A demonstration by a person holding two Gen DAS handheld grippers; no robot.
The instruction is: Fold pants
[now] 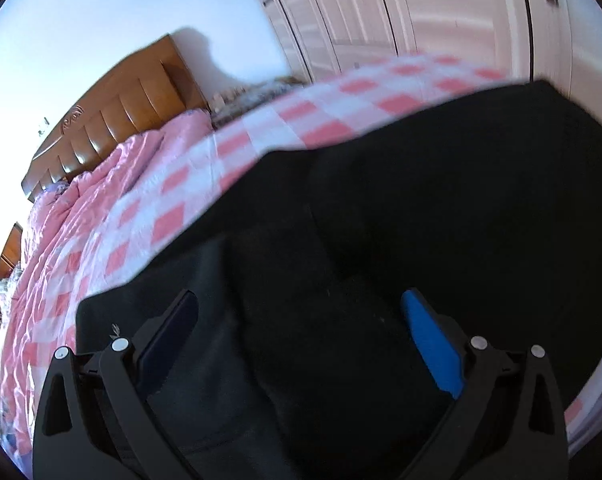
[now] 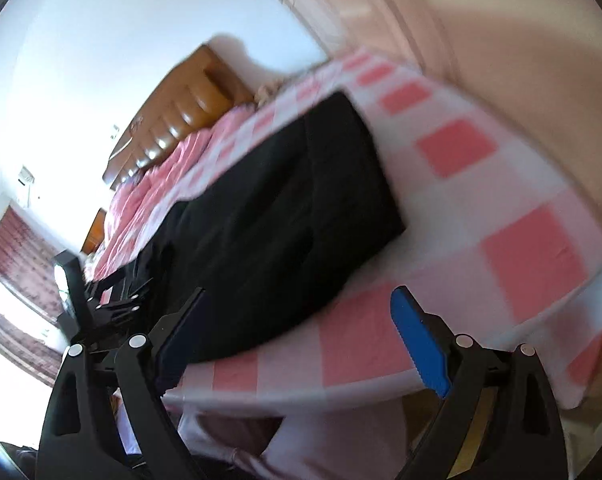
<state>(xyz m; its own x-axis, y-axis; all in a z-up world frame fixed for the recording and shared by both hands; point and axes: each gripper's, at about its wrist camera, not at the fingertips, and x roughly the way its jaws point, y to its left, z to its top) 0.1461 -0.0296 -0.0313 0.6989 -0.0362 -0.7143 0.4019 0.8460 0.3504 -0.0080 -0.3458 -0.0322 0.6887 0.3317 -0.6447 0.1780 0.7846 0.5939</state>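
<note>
While its two blue pads stand far apart with nothing pinched between them, the left gripper (image 1: 297, 312) hangs just over the black pants (image 1: 401, 208). The right gripper (image 2: 297, 312) is wide too and grips nothing; its left finger (image 2: 181, 332) is by the near edge of the pants (image 2: 269, 216), and its right finger (image 2: 417, 332) is over the pink and white checked bed cover (image 2: 521, 240). The pants lie flat on that cover, near the foot of the bed. Farther off are a crumpled pink blanket (image 1: 113, 184) and a brown wooden headboard (image 1: 113, 108). Pale closet doors (image 1: 401, 12) stand beside the bed. Both pictures are blurry.
</note>
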